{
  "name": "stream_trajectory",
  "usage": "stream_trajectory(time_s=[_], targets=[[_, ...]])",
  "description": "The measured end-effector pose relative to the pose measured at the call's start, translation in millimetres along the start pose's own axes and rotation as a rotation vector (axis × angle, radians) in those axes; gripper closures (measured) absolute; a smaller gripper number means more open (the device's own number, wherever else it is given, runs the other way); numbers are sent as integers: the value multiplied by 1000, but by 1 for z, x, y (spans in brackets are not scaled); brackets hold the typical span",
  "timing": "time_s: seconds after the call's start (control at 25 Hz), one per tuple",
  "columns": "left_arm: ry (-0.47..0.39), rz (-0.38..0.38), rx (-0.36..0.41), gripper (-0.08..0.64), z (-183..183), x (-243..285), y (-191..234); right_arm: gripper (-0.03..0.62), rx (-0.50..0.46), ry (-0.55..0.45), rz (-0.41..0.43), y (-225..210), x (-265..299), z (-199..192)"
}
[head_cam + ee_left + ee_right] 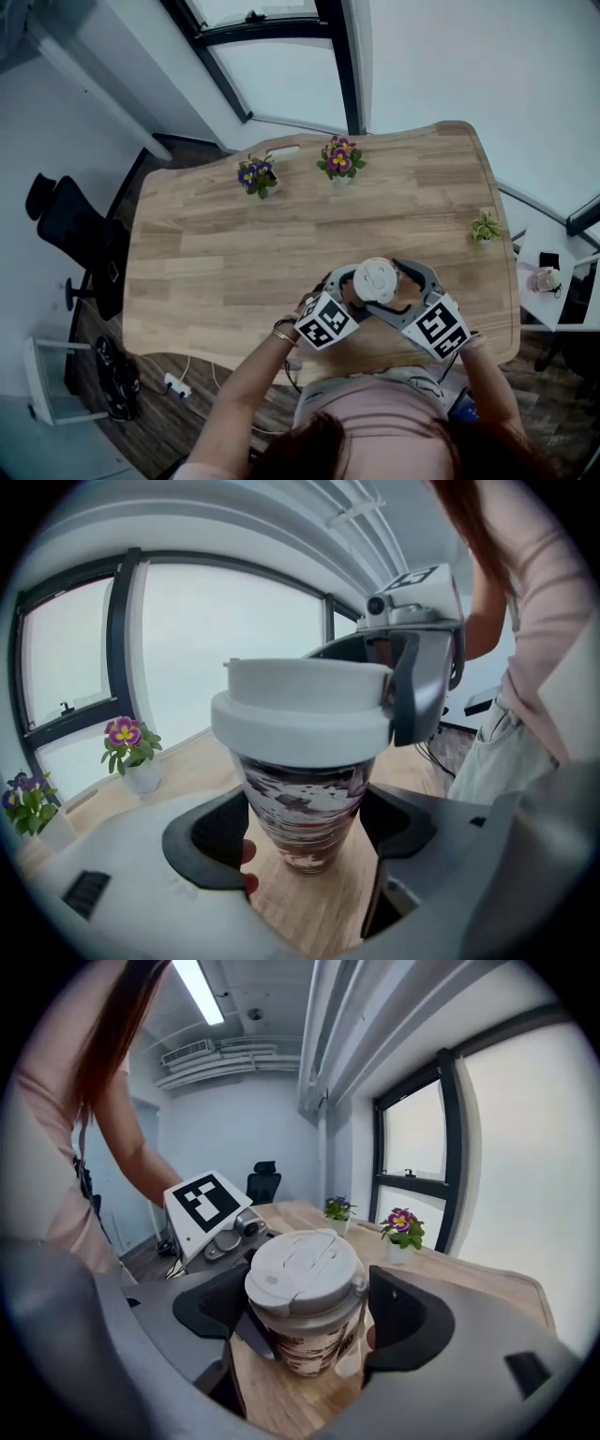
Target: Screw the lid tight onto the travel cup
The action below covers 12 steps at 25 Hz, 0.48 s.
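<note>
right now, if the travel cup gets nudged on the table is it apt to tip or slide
Probably tippy: the travel cup tapers to a narrow base under a wide lid, so it looks top-heavy. Its wall seems stiff: no dent shows where the left gripper's jaws press it. Pushed low on the smooth wooden table, it might slide instead.

The lid (pixel 376 279) hides the travel cup (pixel 305 808) below it in the head view.
</note>
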<state>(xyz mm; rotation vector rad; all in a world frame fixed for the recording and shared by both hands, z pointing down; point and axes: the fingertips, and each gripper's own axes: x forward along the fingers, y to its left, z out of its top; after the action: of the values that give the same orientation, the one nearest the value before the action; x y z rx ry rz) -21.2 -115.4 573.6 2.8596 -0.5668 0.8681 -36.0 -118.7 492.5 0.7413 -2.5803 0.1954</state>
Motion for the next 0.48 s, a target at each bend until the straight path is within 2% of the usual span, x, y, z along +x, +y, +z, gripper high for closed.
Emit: stream_trajectory(time_s=[0.12, 0.24, 0.36, 0.44, 0.48], targets=[[-3, 7, -3, 204, 1, 0, 0, 201, 4, -15, -32, 0, -1, 1], [-16, 57, -26, 204, 2, 0, 3, 206, 58, -49, -173, -2, -3, 1], [-44, 145, -76, 204, 4, 1, 5, 210, 165, -77, -288, -5, -5, -4], [-52, 168, -93, 204, 4, 2, 5, 212, 205, -90, -297, -7, -5, -7], [-51, 161, -91, 204, 4, 2, 5, 212, 207, -88, -275, -6, -5, -8]])
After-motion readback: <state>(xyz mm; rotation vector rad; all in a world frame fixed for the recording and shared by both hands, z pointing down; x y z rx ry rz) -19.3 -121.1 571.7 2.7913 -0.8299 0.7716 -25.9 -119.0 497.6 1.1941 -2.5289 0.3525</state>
